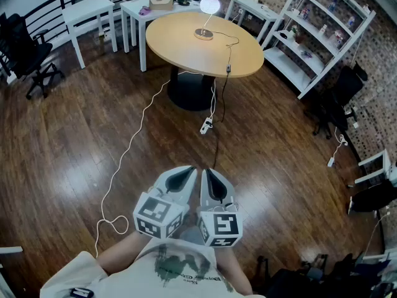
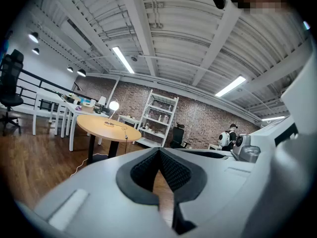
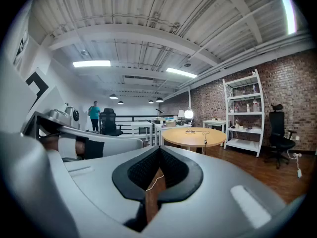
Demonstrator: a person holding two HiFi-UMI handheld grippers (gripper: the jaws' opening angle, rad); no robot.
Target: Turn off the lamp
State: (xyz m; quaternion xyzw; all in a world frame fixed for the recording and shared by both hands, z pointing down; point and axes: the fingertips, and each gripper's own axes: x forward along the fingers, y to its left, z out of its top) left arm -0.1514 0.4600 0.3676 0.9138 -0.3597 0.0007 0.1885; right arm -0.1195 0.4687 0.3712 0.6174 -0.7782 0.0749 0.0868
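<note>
The lamp (image 1: 209, 6) glows on the far side of a round wooden table (image 1: 180, 45), its base by the globe and its black cord running over the near edge with an inline switch (image 1: 228, 69). My left gripper (image 1: 189, 171) and right gripper (image 1: 208, 172) are held side by side close to my body, far from the table, both shut and empty. In the left gripper view the lit lamp (image 2: 114, 106) stands far beyond the closed left gripper (image 2: 159, 150). The right gripper view shows the lamp (image 3: 188, 114) past the closed right gripper (image 3: 159, 148).
A power strip (image 1: 205, 126) and a long white cable (image 1: 133, 141) lie on the wood floor between me and the table. White shelving (image 1: 316, 36) stands at the right, white tables (image 1: 93, 11) and a black office chair (image 1: 25, 54) at the back left. A person (image 3: 94, 114) stands far off.
</note>
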